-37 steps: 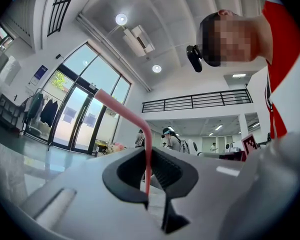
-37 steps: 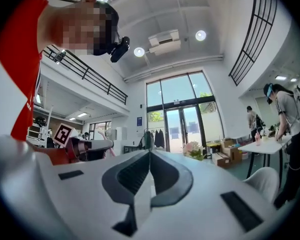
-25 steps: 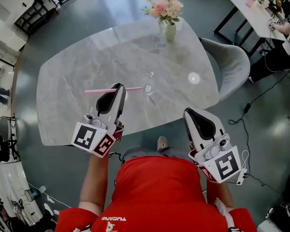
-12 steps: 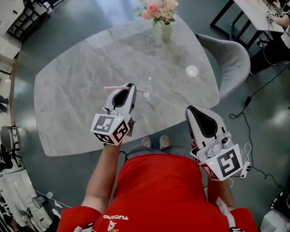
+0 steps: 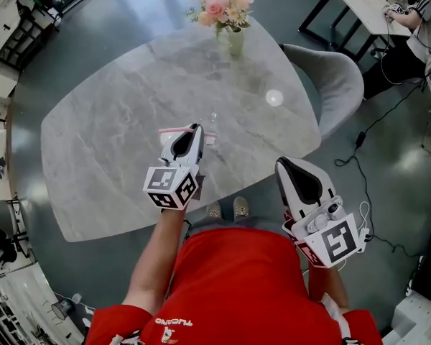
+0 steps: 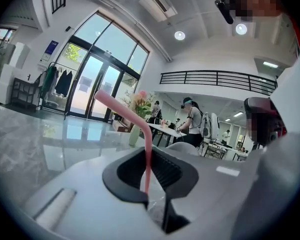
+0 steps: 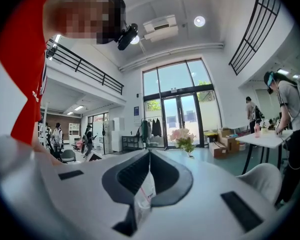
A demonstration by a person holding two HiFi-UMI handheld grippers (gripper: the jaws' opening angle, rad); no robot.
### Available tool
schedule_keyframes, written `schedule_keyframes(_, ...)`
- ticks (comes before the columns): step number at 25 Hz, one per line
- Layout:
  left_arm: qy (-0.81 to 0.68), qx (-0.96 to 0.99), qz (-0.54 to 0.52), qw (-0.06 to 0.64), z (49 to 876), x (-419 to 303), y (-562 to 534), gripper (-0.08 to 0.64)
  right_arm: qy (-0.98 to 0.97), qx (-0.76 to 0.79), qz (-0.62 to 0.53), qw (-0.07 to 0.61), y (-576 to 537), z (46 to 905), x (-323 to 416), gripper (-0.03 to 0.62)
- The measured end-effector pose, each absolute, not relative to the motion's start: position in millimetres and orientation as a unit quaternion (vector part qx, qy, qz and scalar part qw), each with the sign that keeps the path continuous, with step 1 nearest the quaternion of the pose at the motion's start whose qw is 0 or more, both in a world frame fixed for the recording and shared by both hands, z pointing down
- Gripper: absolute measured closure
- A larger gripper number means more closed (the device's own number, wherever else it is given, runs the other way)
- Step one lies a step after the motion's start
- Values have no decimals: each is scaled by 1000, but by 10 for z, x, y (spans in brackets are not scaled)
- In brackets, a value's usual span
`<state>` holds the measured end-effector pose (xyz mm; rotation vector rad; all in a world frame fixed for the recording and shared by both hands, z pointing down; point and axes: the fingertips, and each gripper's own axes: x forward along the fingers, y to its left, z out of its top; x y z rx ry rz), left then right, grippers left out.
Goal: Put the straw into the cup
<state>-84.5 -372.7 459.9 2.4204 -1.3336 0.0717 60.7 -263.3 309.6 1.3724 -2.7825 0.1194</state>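
A pink straw (image 5: pixel 169 130) sticks out sideways from my left gripper (image 5: pixel 195 130), which is shut on it over the grey marble table (image 5: pixel 108 142). In the left gripper view the straw (image 6: pixel 147 149) runs up out of the closed jaws (image 6: pixel 149 184) and bends left at its top. A small clear glass cup (image 5: pixel 211 123) stands on the table just beyond this gripper's tip, at the straw's right end. My right gripper (image 5: pixel 287 167) hovers off the table's near edge, shut on a thin clear-and-white wrapper (image 7: pixel 144 194).
A vase of pink flowers (image 5: pixel 228 19) stands at the table's far side. A grey chair (image 5: pixel 332 85) sits at the right edge. Beyond it are a white desk (image 5: pixel 359 6) and a seated person (image 5: pixel 416 38). A power cable (image 5: pixel 377 121) lies on the floor.
My left gripper has carried the straw right and down, from well left of the cup to just in front of it. The right gripper has barely moved.
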Motion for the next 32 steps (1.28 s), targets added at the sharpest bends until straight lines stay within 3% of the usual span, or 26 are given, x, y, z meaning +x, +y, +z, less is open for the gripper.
schedule_keyframes(20, -505, 834, 79, 210, 4912, -1007, -3689, 518, -894, 445, 47, 31, -2547, 3158, 652, 591)
schedule_keyframes(26, -482, 841, 81, 233, 4953, -999, -3575, 438, -896, 439, 51, 31, -2520, 3184, 599, 591)
schedule_keyframes(32, -474, 841, 91, 244, 5008, -1037, -3395, 402, -901, 430, 55, 31, -2509, 3229, 559, 591)
